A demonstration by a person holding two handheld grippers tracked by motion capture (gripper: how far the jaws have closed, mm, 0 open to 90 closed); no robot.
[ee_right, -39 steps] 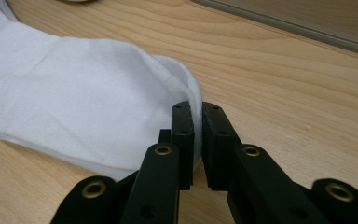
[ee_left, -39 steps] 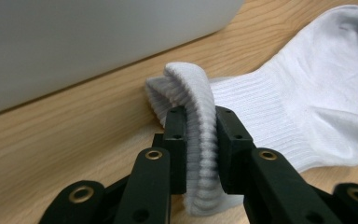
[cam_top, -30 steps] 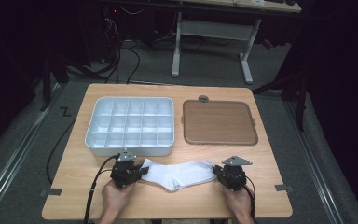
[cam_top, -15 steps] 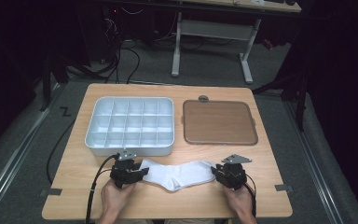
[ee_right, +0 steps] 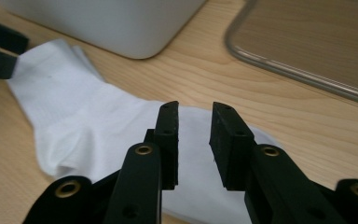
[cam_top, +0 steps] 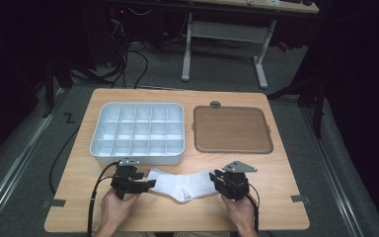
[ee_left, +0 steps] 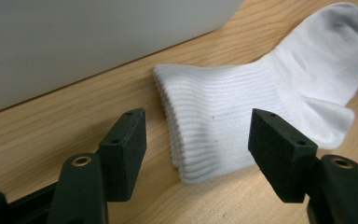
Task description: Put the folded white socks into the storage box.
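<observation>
One white sock (cam_top: 182, 183) lying flat on the wooden table (cam_top: 276, 207), near the front edge, just in front of the white divided tray (cam_top: 138, 133). My left gripper (cam_top: 145, 185) sits at the ribbed cuff end with its jaws wide apart; they've just been opening, the cuff lies between them on the wood, and the pads aren't pressing it. My right gripper (cam_top: 216, 178) is at the toe end, jaws only a narrow gap apart after just closing a bit, hovering over the sock with nothing pinched from what I can see. Brown tray (cam_top: 232, 129) sits off to the right of the white one.
</observation>
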